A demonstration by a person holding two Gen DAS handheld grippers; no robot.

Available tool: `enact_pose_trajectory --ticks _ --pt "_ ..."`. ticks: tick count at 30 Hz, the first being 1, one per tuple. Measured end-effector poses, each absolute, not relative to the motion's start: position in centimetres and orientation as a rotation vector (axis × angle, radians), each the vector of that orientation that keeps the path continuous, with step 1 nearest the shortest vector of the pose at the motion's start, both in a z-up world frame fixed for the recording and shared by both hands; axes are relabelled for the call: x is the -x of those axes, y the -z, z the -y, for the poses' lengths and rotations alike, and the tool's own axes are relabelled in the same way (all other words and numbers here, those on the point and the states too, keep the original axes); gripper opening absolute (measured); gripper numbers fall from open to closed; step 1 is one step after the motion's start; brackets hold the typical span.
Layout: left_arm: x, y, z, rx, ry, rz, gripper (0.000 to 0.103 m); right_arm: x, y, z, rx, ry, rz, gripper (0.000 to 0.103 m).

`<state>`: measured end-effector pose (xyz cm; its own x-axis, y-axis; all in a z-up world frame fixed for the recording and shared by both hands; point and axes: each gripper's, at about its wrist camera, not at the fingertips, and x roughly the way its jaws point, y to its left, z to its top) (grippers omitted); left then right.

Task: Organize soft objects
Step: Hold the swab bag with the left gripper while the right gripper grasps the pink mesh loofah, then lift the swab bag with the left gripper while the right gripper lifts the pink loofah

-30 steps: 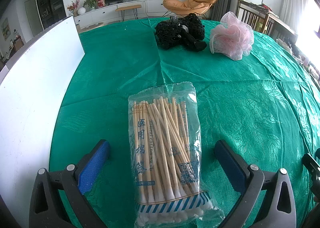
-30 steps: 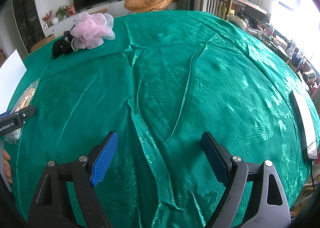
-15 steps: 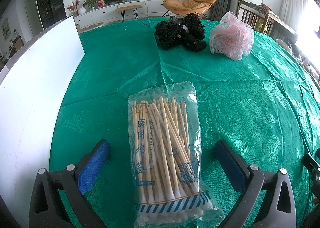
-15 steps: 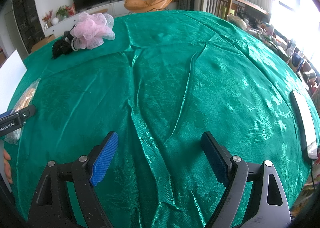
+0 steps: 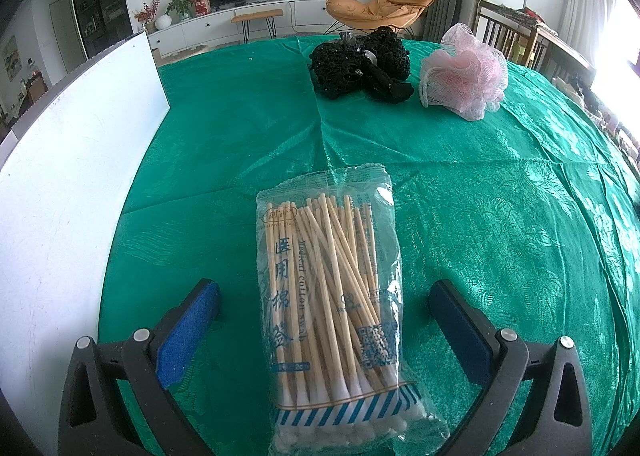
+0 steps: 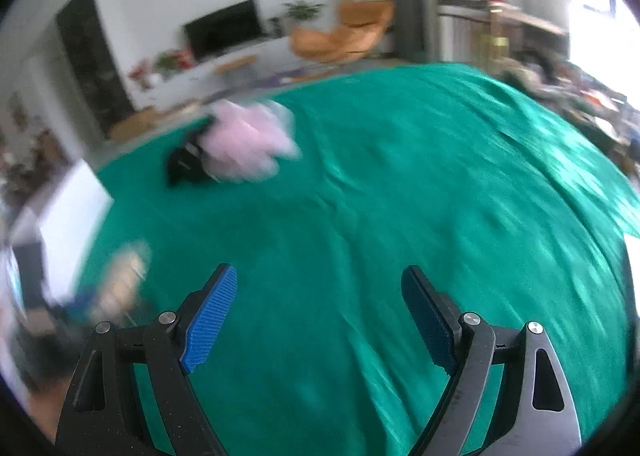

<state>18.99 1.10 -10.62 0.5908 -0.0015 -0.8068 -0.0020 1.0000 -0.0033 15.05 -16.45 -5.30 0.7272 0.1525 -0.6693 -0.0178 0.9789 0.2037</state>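
Observation:
A clear packet of cotton swabs (image 5: 332, 296) lies on the green tablecloth (image 5: 500, 215), between the wide-apart fingers of my open left gripper (image 5: 325, 296). Neither pad touches it. Far back sit a black mesh bundle (image 5: 362, 63) and, right of it, a pink bath pouf (image 5: 466, 73). The right wrist view is motion-blurred: my open right gripper (image 6: 320, 292) hovers over bare cloth with nothing between its fingers. The pink pouf (image 6: 246, 145) and black bundle (image 6: 184, 167) lie ahead to its left, and the swab packet (image 6: 120, 284) shows at far left.
A white board (image 5: 68, 183) stands upright along the table's left edge. Beyond the table are an orange chair (image 5: 380, 5), a TV cabinet and wooden chairs at the right. Folds run through the cloth.
The right gripper has lifted and swung fast, blurring its view; the pouf and bundle now sit nearer the centre of that view. The left gripper and swab packet have not moved.

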Motion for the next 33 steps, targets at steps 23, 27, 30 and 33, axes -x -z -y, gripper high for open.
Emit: enact_pose_trajectory --ticks 23,27,30,33 --pt "-19.0 10.6 -1.1 0.005 0.000 -0.938 0.103 -18.8 3.4 13.4 -0.135 -0.299 -0.789 0.015" --pt "-19.0 10.6 -1.2 0.005 0.001 -0.938 0.103 -11.9 6.0 16.9 -0.252 -0.280 -0.818 0.016" --pt "-19.0 10.6 -1.2 0.005 0.001 -0.938 0.103 -8.6 8.6 19.3 -0.356 -0.227 -0.845 0.019" --pt "-19.0 10.6 -1.2 0.005 0.001 -0.938 0.103 -6.6 10.2 21.6 -0.434 -0.114 -0.813 0.048"
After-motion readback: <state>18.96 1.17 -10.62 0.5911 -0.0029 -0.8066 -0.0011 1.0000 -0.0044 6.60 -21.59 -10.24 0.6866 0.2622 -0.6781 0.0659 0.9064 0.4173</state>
